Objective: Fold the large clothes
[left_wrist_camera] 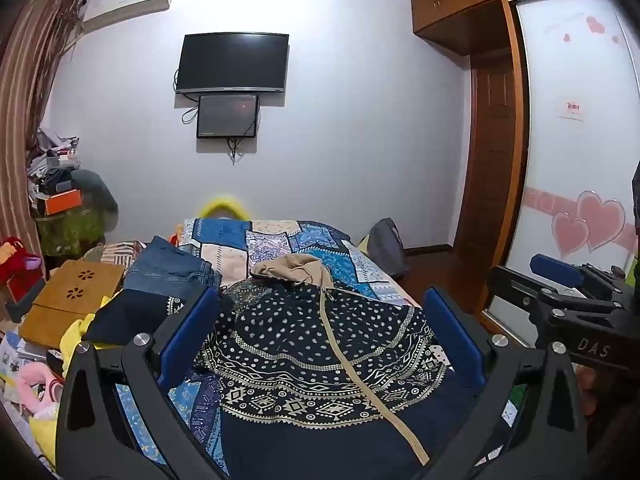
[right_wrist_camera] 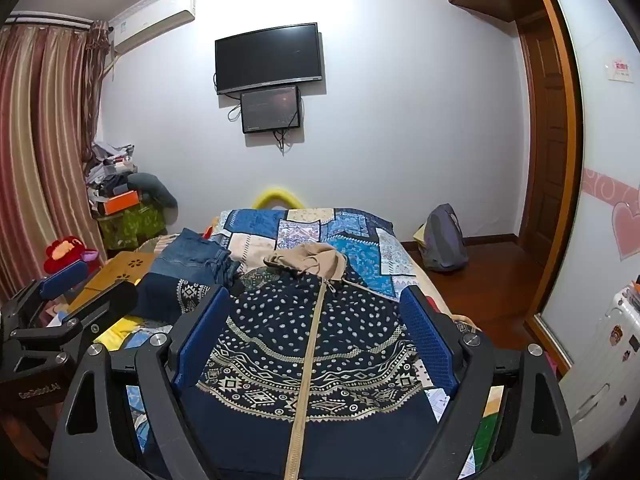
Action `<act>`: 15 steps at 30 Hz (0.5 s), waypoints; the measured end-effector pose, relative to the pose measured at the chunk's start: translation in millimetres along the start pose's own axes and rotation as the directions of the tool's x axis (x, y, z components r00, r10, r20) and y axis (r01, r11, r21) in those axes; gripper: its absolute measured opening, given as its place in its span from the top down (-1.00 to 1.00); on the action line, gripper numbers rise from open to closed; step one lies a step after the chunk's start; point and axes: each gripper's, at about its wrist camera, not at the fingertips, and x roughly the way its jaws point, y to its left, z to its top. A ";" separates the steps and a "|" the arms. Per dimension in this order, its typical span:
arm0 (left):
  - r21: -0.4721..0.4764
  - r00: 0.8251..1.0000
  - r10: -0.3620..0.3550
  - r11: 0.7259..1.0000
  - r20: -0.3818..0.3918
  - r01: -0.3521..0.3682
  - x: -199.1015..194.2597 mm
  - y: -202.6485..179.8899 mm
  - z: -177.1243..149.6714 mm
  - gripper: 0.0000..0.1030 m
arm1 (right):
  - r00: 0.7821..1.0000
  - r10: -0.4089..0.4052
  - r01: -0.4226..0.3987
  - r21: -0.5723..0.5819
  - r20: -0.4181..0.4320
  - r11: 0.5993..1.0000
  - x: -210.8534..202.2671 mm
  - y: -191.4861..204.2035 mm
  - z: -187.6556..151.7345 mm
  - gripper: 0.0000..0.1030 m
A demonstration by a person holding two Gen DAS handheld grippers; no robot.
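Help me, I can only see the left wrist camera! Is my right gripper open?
Observer: Yes. In the right wrist view the right gripper has both blue fingers wide apart, framing the dark patterned jacket and holding nothing.
Operator: What's way over on my right, low down?
Observer: A white case with stickers on it stands by the sliding wardrobe door. Your view cuts it off.
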 end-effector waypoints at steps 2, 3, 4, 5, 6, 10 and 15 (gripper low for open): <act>0.004 1.000 -0.002 1.000 -0.002 0.002 0.3 -0.2 0.1 -1.00 | 1.000 0.000 0.000 0.000 0.000 1.000 -0.5 0.5 -0.1 -0.65; 0.004 1.000 -0.001 1.000 -0.001 0.001 0.1 -0.3 0.1 -1.00 | 1.000 -0.002 0.002 0.001 0.000 1.000 -0.1 0.3 -0.2 -0.65; 0.002 1.000 -0.001 1.000 -0.001 0.001 0.0 -0.3 0.1 -1.00 | 1.000 -0.002 0.002 0.001 0.000 1.000 -0.4 0.4 -0.3 -0.65; 0.001 1.000 -0.001 1.000 -0.001 0.001 -0.2 -0.4 0.1 -1.00 | 1.000 -0.001 0.001 0.001 -0.001 1.000 0.7 -0.9 0.4 -0.65; -0.001 1.000 -0.001 1.000 -0.002 0.001 -0.3 -0.5 0.1 -1.00 | 1.000 -0.001 0.001 0.002 -0.001 1.000 0.6 -0.9 0.3 -0.65; -0.007 1.000 0.000 1.000 -0.003 0.000 -2.1 2.0 -0.3 -1.00 | 1.000 -0.001 0.001 0.003 -0.001 1.000 0.6 -1.0 0.3 -0.65; -0.012 1.000 0.000 1.000 -0.009 0.000 3.2 2.2 0.1 -1.00 | 1.000 0.000 0.000 0.002 -0.004 1.000 0.1 -0.4 0.3 -0.65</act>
